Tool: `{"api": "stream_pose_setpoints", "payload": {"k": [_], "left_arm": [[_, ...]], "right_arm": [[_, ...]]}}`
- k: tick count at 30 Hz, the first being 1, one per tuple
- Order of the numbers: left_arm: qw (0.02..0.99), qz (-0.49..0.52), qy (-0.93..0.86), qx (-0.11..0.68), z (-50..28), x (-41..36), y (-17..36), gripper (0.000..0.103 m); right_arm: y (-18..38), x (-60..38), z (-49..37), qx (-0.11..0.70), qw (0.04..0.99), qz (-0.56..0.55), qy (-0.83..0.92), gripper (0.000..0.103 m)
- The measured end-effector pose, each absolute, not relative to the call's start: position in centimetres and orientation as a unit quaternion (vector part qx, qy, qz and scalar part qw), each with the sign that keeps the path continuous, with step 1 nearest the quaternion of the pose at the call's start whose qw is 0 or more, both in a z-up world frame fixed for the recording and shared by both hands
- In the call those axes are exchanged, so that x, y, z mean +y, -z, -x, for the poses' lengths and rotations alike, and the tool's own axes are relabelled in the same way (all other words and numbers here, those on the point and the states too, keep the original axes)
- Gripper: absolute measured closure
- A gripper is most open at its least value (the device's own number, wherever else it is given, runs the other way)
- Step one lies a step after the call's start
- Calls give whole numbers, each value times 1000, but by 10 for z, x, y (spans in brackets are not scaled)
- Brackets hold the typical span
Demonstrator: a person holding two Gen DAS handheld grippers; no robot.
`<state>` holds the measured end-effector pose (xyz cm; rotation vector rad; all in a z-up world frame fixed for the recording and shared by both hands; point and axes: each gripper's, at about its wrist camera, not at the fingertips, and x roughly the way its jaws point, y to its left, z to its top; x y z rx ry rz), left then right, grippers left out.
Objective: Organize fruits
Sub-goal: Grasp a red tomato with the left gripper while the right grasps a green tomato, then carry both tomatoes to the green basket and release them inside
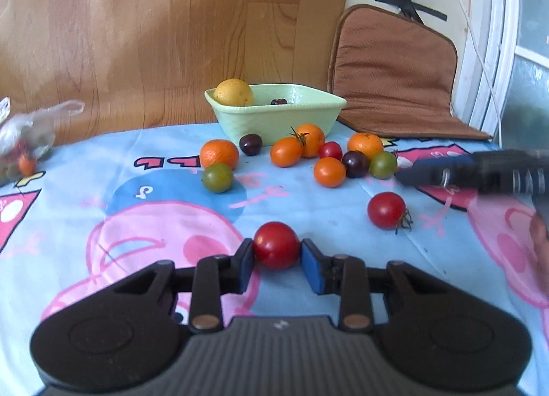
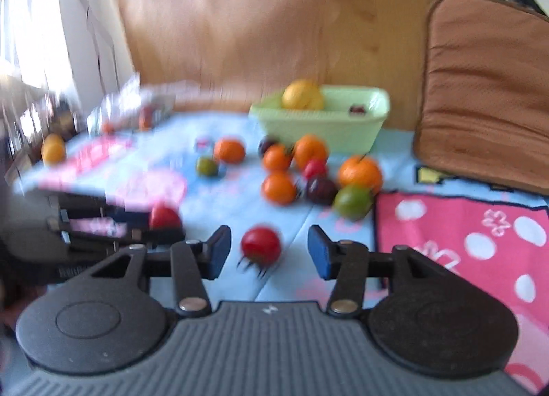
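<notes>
Left hand-held gripper [image 1: 276, 257] clamped on red tomato [image 1: 276, 249], low over blue cartoon cloth [image 1: 103, 173]. Right hand-held gripper [image 2: 268, 252] jaws apart, second red tomato [image 2: 260, 246] loose between, untouched. More fruit scattered before green bowl [image 1: 274, 118]; lemon [image 1: 233, 92] inside.

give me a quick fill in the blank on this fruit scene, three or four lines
The left gripper is shut on a ____ tomato.
The big yellow fruit sits in the pale ____ bowl.
The right gripper is ____, with a stemmed red tomato between its fingers, untouched.
The cloth under the fruit is mostly ____.

Missing words: red; green; open; blue
</notes>
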<state>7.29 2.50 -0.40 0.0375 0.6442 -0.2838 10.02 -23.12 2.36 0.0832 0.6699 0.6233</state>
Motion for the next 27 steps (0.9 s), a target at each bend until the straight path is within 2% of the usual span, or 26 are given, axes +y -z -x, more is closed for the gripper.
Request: {"api": "stream_pose_setpoints", "payload": {"k": [2,5,10,11,15,20,27], "left_arm": [[939,-22,138,315,-73,24,4,73],[939,-27,136,314,-73,22,4,73],[939,-30,135,314,-73,21,5,73],[939,-31,135,314,-73,21,5,73],[940,-30,132,312,-70,21,5,73],[940,-34,138,309,-49,24,5,73],[940,-27,143,307,-25,30,4,73]], "right_arm": [[-27,-248,-109,313,906,-78,-274,50],[-19,-252,-132,333,916,-71,-214,50],[-1,-236,-155,360,903,-62,-227,52],[1,-234,-155,363,901,-58,-230,71],[-5,-245,-141,349,908,-75,-221,72],[-21,-256,-84,329,912,-78,-231,71],[-36,-221,-20,328,891,-43,-311,71]]}}
